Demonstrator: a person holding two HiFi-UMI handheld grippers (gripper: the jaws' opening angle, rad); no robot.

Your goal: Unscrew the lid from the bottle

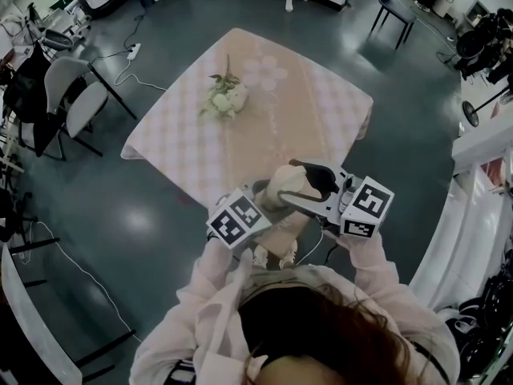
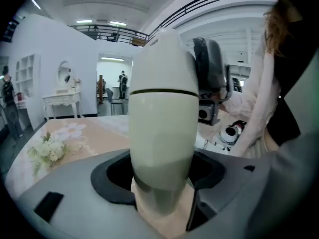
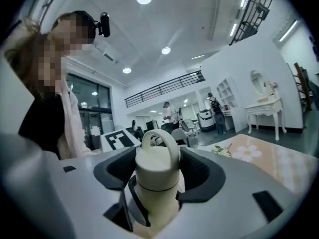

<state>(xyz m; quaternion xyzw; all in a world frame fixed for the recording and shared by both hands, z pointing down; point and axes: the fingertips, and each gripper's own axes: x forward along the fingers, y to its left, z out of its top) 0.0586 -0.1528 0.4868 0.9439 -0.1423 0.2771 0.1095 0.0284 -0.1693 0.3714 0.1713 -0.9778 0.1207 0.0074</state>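
A cream bottle (image 1: pixel 287 189) is held up between both grippers, over the near edge of the table. In the left gripper view its body (image 2: pixel 163 133) fills the middle, with the left gripper (image 2: pixel 162 179) shut on its lower part. The lid (image 2: pixel 162 59) sits above a thin dark seam. In the right gripper view the lid (image 3: pixel 157 166) with its loop handle stands between the jaws, and the right gripper (image 3: pixel 158 183) is shut on it. From the head view, the left gripper (image 1: pixel 272 207) comes from the left and the right gripper (image 1: pixel 311 183) from the right.
A table with a pink checked cloth (image 1: pixel 321 111) lies ahead, with a small bunch of white flowers (image 1: pixel 226 96) on it. Chairs (image 1: pixel 76 103) stand at the left, another chair (image 1: pixel 397 6) at the far right. A white dressing table (image 2: pixel 61 101) stands by the wall.
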